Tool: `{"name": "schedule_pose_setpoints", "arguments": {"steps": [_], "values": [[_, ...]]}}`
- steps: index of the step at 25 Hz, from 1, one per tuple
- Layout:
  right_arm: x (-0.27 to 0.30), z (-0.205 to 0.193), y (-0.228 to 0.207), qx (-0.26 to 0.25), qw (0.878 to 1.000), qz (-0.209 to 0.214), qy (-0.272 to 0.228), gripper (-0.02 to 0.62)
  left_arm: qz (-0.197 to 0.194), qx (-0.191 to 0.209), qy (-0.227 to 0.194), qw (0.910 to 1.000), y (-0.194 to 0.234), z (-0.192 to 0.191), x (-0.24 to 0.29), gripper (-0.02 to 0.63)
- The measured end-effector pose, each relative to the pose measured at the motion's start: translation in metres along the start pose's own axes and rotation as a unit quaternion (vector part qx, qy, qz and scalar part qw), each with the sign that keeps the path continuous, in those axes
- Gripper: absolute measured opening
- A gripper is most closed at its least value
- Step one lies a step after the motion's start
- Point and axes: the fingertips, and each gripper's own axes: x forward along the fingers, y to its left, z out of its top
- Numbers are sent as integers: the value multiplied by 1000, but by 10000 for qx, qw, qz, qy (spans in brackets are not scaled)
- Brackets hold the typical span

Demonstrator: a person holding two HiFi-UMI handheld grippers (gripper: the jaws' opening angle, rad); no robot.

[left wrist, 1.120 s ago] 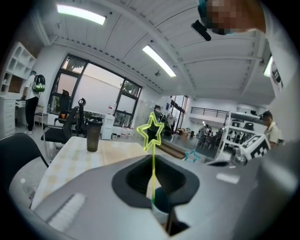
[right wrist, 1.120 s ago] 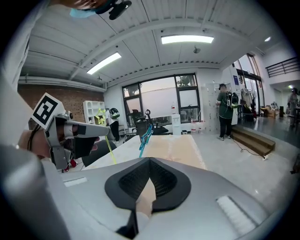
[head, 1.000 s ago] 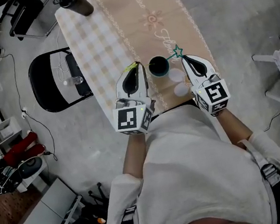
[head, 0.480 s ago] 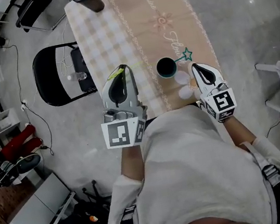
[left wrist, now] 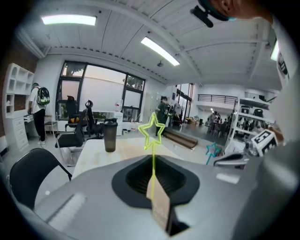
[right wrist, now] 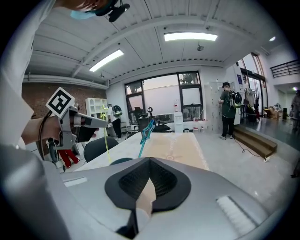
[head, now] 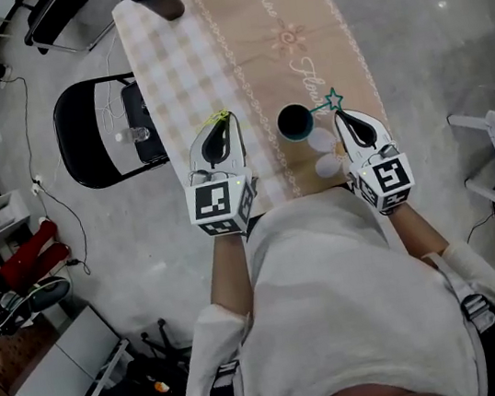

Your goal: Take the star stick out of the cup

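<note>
The left gripper (left wrist: 157,199) is clamped on the thin stem of a yellow-green star stick (left wrist: 153,132), which stands up from its jaws well clear of the cup (head: 294,121), so that stick looks to be out already. A teal star stick (head: 333,100) leans out of the dark cup toward the right gripper (right wrist: 143,197). The right gripper's jaws are pressed together on nothing, and the star sits just off its tip. To do this well, the right jaws should part, take the stem below the star, and draw it out along its lean. That way the cup should neither tip nor slide on the table (head: 174,73).
</note>
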Motion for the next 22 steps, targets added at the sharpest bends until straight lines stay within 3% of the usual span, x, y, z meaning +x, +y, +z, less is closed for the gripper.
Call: {"name": "schedule_pose_setpoints", "arguments": {"steps": [5, 17, 22], "values": [[4, -4, -6, 37, 10000, -71, 50, -2, -70, -17, 546, 9985, 4, -34, 31, 12], [15, -7, -22, 158, 9996, -184, 141, -2, -179, -59, 542, 9984, 11, -33, 86, 12], [19, -6, -30, 176, 9993, -272, 194, -2, -254, 179, 654, 9974, 12, -33, 115, 11]]}}
